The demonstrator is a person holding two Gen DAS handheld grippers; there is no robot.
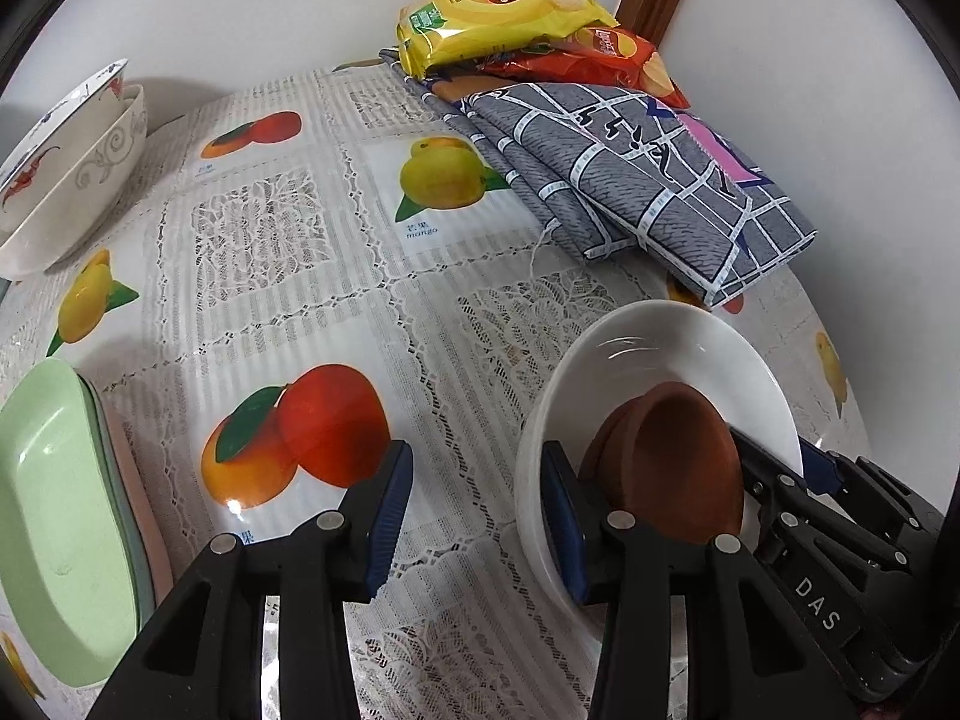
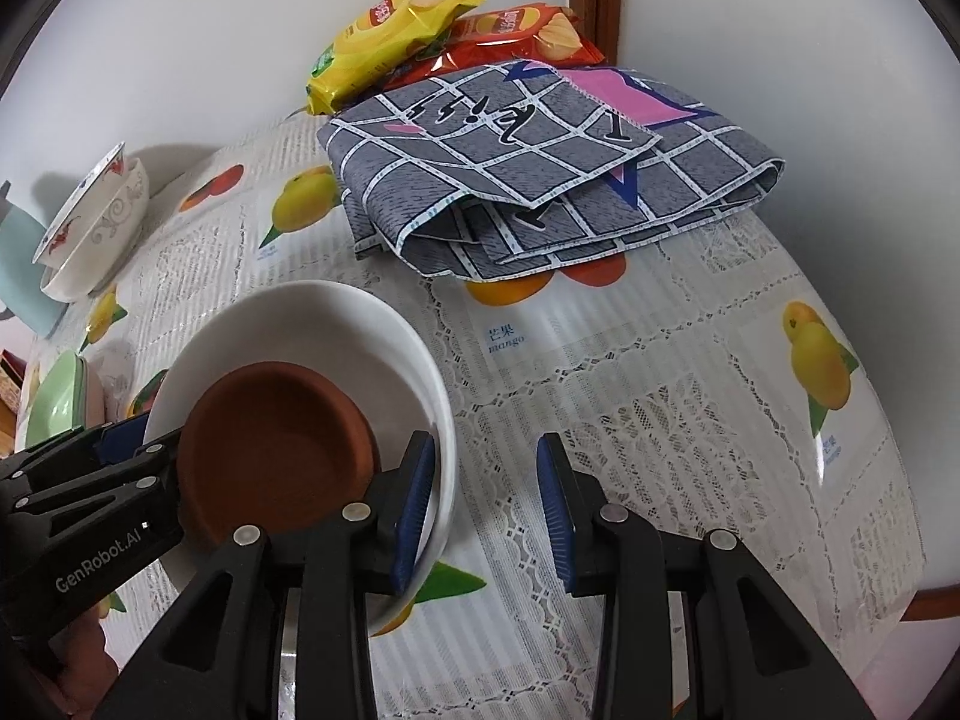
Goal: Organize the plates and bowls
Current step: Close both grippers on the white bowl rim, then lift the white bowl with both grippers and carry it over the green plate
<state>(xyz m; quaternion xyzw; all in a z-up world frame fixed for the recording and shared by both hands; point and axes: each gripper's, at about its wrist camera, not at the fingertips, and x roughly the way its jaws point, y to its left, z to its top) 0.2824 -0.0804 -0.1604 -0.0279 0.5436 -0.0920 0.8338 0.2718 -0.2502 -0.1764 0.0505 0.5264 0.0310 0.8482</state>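
Observation:
A white bowl (image 1: 672, 348) (image 2: 312, 312) sits on the fruit-print tablecloth with a brown clay dish (image 1: 678, 456) (image 2: 270, 450) lying tilted inside it. My left gripper (image 1: 480, 510) straddles the bowl's left wall: one finger is inside the bowl and the other stands well off it over the cloth, so the gripper is open. My right gripper (image 2: 486, 504) straddles the opposite wall, its inner finger against the rim and its outer finger clear of it, open too. Each view shows the other gripper at the bowl's far rim: the right gripper (image 1: 786, 462) and the left gripper (image 2: 144, 444).
Two nested patterned bowls (image 1: 72, 180) (image 2: 90, 234) lean at the back left. A green rectangular dish (image 1: 54, 510) (image 2: 57, 402) tops a stack at the left. A folded grey checked cloth (image 1: 630, 180) (image 2: 540, 180) and chip bags (image 1: 498, 12) (image 2: 390, 24) fill the back by the wall.

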